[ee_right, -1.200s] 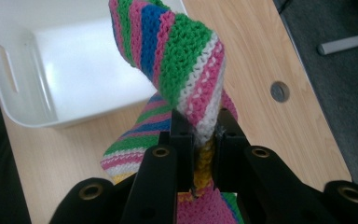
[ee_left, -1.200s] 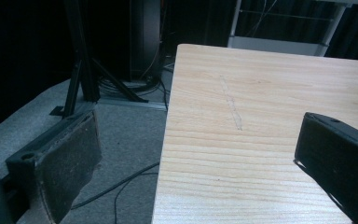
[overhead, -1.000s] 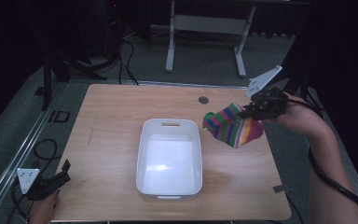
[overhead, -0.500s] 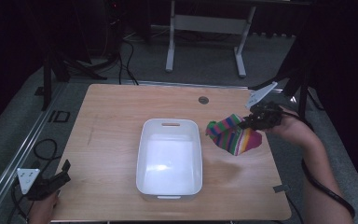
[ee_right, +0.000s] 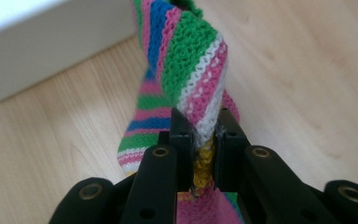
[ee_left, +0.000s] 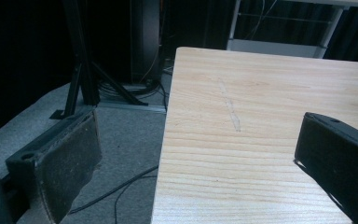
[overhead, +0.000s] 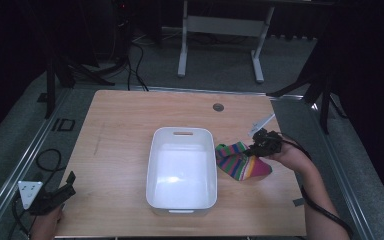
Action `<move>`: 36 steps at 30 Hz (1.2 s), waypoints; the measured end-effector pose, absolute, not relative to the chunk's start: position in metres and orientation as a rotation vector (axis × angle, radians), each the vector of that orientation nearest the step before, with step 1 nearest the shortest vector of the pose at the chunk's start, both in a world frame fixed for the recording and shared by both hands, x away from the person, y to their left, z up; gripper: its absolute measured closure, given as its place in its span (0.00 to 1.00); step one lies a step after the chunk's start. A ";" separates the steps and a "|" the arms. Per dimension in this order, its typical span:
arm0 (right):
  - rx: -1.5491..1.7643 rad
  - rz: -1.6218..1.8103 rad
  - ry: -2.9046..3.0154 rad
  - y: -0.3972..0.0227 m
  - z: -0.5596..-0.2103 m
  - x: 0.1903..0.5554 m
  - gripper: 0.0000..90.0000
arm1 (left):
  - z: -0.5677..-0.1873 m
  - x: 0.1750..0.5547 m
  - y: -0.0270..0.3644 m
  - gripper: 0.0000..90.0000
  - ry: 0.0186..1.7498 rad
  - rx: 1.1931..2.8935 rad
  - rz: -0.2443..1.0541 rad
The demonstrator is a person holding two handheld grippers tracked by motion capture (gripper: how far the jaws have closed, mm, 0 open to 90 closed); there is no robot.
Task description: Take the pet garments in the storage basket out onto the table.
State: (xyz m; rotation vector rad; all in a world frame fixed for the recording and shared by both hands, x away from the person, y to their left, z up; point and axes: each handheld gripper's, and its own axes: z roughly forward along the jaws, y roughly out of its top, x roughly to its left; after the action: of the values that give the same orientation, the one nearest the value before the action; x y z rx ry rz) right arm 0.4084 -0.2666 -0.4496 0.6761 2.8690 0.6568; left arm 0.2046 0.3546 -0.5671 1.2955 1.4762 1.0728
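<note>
We have lowered the right gripper (overhead: 254,150), jaws clamped on the striped knit cloth (overhead: 241,161), so the cloth now rests on the table (overhead: 120,125) just beside the white bin (overhead: 182,134), left gripper (overhead: 62,190) idle, wide open.

The white bin (overhead: 182,172) blocks mid-table (striped cloth (overhead: 240,161) just beside it), while the table (overhead: 120,140) lies open to its left.

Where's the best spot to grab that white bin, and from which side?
Grip the white bin by its near short rim, coming from the person's side above. That wall is thin, its lip fits between jaws, and nothing crowds it; the striped knit cloth lies against the right side.
</note>
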 end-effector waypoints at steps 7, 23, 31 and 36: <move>0.759 0.645 2.873 -0.274 -0.486 0.413 0.89 | -0.567 0.205 0.354 0.01 1.476 1.294 1.074; 0.751 0.634 2.864 -0.274 -0.498 0.412 0.58 | -0.567 0.204 0.355 0.01 1.480 1.290 1.073; 0.833 0.803 2.723 -0.294 -0.473 0.398 0.38 | -0.567 0.204 0.355 0.01 1.480 1.287 1.075; 0.942 0.925 2.610 -0.317 -0.474 0.390 0.29 | -0.567 0.204 0.355 0.01 1.479 1.288 1.075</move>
State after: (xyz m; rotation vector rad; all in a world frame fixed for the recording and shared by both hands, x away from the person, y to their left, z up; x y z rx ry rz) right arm 0.3900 -0.3172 -0.4738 0.9417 2.6103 0.9253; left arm 0.2042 0.3547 -0.5672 1.2881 1.4789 1.0749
